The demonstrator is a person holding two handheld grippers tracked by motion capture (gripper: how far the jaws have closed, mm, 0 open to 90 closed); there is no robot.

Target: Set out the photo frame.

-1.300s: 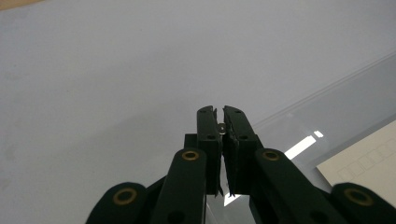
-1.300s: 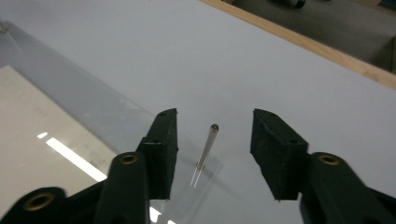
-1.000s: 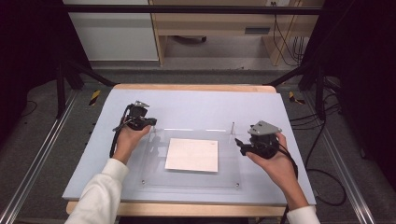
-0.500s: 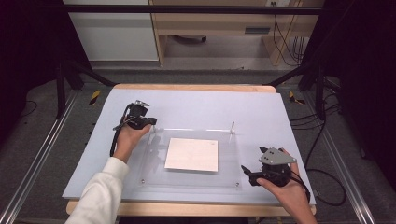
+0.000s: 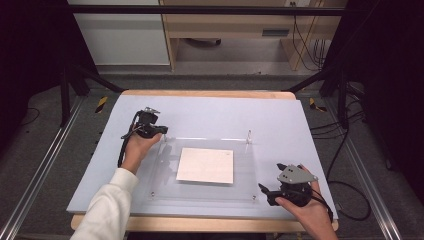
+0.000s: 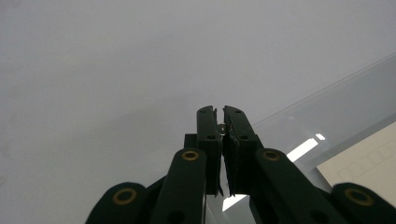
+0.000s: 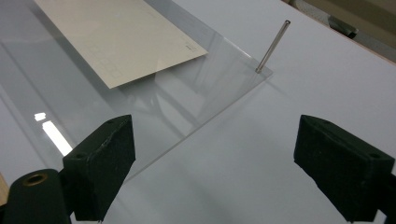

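A: Checking the step: which one is in hand?

B: Pin work on the clear plate [image 5: 245, 192], centred on the worktop [image 5: 300, 125]. Nearest, the right hand-held gripper [image 5: 265, 194] stands wide at the plate's near right corner. Its jaws have just been opening, with nothing between them.

A: Next move?

B: Probably align it on a corner and close squarely. Farther off, the left hand-held gripper [image 5: 162, 131] is clamped on the far left pin [image 6: 222, 127].

A: Any writing?

B: The sheet [image 5: 205, 165] shows faint boxes, nothing readable.
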